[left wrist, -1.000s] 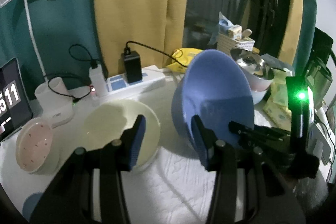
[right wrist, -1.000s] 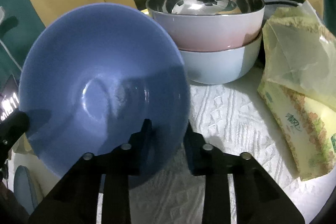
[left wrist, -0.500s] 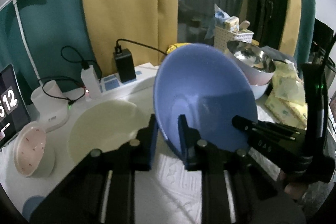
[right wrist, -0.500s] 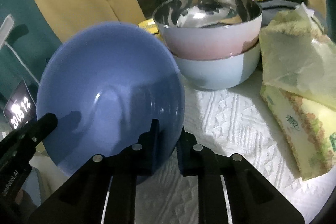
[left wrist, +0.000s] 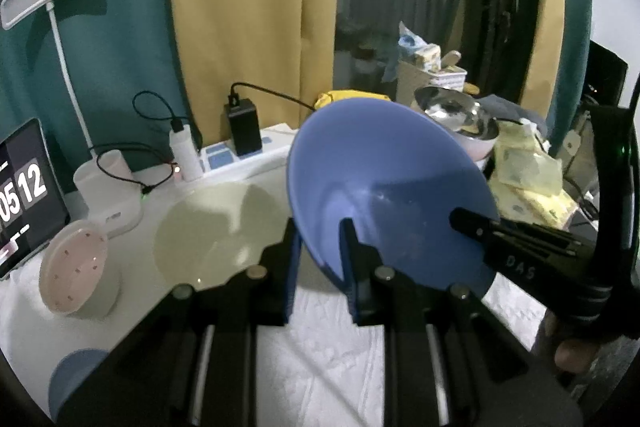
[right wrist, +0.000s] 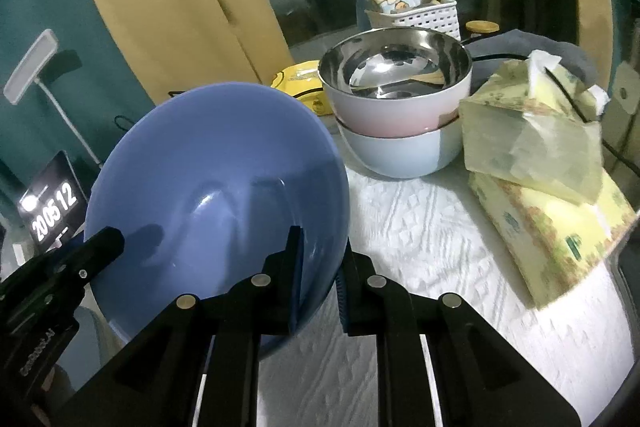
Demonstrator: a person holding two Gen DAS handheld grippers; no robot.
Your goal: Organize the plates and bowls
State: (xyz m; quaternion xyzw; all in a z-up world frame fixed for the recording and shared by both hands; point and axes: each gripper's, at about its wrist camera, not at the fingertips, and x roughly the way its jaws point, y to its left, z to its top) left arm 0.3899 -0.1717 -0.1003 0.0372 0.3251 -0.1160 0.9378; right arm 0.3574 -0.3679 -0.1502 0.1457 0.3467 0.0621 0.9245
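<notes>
Now left claw (left wrist: 320,259) also clamps tilted blue bowl (left wrist: 384,179).

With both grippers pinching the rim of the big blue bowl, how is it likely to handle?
The large glossy blue bowl looks rigid: its rim keeps a clean curve where the left gripper and right gripper pinch it. The sheen suggests a smooth surface, so it may slip between the fingers. Held tilted by thin rim grips, it could pivot. Weight cannot be judged.

Right tongs (right wrist: 318,267) pinching blue bowl (right wrist: 208,187) rim — left tongs (right wrist: 86,255) opposite, stacked bowls (right wrist: 396,107) behind
</notes>
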